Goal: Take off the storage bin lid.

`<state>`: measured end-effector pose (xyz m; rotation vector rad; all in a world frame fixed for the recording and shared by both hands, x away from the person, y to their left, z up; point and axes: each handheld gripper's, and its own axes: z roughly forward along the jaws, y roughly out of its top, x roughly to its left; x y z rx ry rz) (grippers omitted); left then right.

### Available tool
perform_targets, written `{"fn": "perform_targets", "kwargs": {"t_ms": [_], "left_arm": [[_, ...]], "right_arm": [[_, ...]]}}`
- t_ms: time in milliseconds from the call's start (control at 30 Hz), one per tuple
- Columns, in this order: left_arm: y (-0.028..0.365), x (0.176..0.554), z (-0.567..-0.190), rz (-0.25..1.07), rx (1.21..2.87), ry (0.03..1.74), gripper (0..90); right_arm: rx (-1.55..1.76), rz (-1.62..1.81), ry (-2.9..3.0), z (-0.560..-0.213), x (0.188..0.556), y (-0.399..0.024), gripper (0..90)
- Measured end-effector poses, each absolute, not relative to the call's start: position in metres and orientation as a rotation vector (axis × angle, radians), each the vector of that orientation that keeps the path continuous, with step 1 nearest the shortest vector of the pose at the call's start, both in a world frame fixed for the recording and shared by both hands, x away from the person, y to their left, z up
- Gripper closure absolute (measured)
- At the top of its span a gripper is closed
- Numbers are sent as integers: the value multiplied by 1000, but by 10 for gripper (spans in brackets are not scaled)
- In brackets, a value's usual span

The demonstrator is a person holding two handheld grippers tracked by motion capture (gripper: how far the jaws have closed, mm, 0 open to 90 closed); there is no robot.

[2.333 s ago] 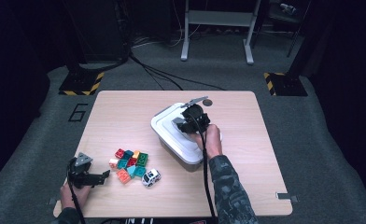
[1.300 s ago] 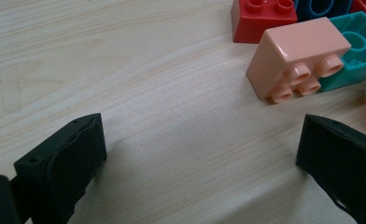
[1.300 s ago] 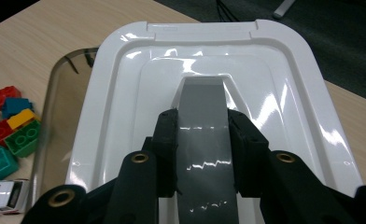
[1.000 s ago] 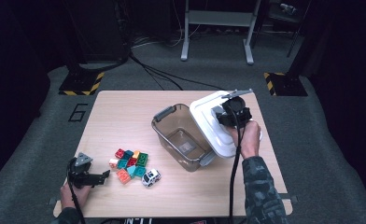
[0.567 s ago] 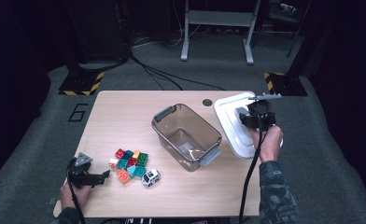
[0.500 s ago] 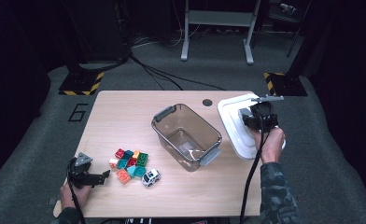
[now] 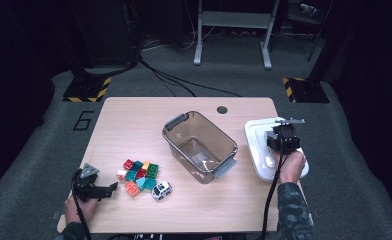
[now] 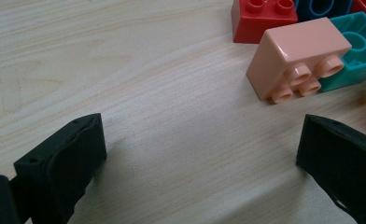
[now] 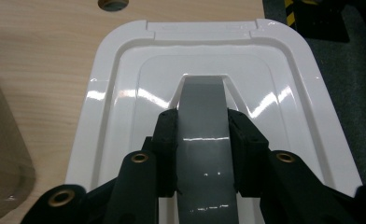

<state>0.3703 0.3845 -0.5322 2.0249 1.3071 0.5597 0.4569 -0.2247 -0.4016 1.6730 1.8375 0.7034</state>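
right claw [image 9: 202, 140] is clamped on the grey handle [image 9: 203, 112] of the white lid [image 7: 264, 145], sitting at 3 o'clock on the surface [image 7: 134, 120], right of the clear bin [image 7: 199, 145]. left claw [image 8: 200, 154] is wide open, holding nothing, near the bricks [image 7: 139, 175].

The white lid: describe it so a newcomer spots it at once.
On the wooden table, look right of the clear bin, at the table's right edge. The lid lies there, white and flat with a grey handle gripped by the right gripper; the other things are small and colourful.
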Motion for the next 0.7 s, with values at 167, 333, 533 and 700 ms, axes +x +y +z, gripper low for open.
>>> {"fn": "perform_targets", "kwargs": {"t_ms": [167, 333, 533, 700], "left_arm": [[384, 370, -532, 560, 2022, 1306, 12], [385, 371, -532, 563, 2030, 1300, 13], [385, 371, -532, 564, 2029, 1301, 12], [385, 371, -532, 563, 2031, 1299, 12]], "right_arm": [[1726, 696, 1840, -427, 464, -222, 671], [1774, 695, 1834, -448, 469, -217, 670], [1788, 637, 1848, -470, 475, -212, 670], [1794, 619, 1844, -482, 476, -209, 665]]}}
